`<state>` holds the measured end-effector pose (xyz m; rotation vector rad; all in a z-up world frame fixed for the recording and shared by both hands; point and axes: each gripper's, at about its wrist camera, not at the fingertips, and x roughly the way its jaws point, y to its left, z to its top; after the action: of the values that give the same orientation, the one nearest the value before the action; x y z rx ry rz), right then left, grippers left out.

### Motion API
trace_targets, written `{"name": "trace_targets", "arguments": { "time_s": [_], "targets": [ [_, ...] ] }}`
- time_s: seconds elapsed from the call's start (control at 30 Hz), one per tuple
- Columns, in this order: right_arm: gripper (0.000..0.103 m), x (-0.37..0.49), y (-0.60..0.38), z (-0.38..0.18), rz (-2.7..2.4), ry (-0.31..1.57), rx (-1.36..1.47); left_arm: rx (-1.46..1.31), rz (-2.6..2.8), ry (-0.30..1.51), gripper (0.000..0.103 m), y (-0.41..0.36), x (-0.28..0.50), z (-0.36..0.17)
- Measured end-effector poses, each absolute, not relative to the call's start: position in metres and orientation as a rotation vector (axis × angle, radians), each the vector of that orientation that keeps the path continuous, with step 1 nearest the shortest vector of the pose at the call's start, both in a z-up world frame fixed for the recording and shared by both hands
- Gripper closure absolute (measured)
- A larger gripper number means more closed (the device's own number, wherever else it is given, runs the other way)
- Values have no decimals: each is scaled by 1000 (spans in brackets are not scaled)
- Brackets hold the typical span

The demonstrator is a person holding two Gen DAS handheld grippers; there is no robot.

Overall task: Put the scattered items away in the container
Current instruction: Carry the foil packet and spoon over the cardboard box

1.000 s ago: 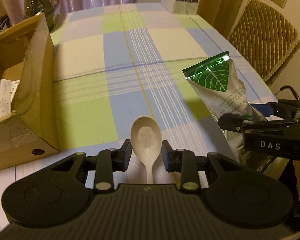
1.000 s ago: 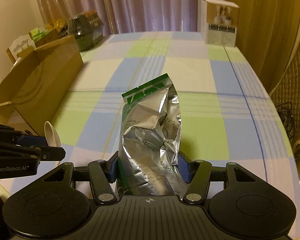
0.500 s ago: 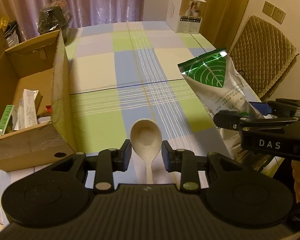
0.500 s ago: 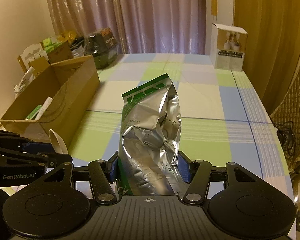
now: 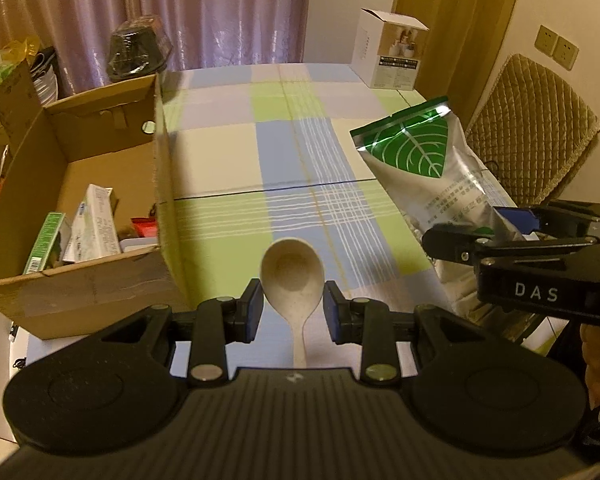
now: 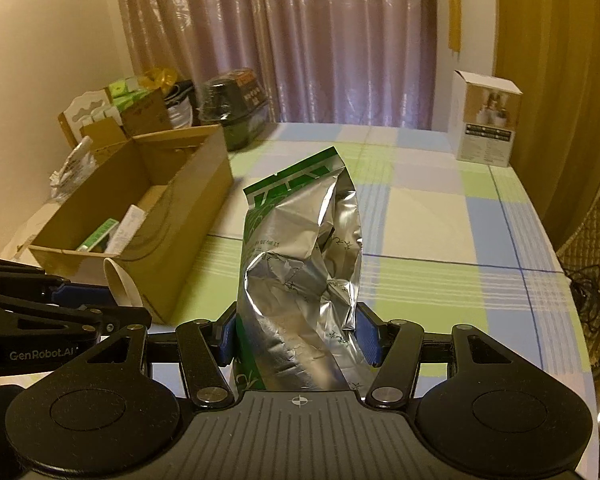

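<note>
The left claw pinches a pale spoon at lower centre, its handle end hidden under the claw body. The right claw clamps a silver-green pouch, base cut off. The cardboard box sits at left on the table.

The cardboard box stands open-topped, its near wall apparently the only barrier; checked tablecloth beyond lies bare.
</note>
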<state>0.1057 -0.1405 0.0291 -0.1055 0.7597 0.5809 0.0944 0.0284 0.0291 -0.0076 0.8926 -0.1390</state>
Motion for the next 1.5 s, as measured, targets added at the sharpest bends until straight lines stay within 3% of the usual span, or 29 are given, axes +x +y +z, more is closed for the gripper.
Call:
{"name": "trace_targets", "arguments": {
  "time_s": [1.5],
  "targets": [
    [43,94,-2,46,840,716,-150,-77,82,830,76,151,68,67]
  ]
}}
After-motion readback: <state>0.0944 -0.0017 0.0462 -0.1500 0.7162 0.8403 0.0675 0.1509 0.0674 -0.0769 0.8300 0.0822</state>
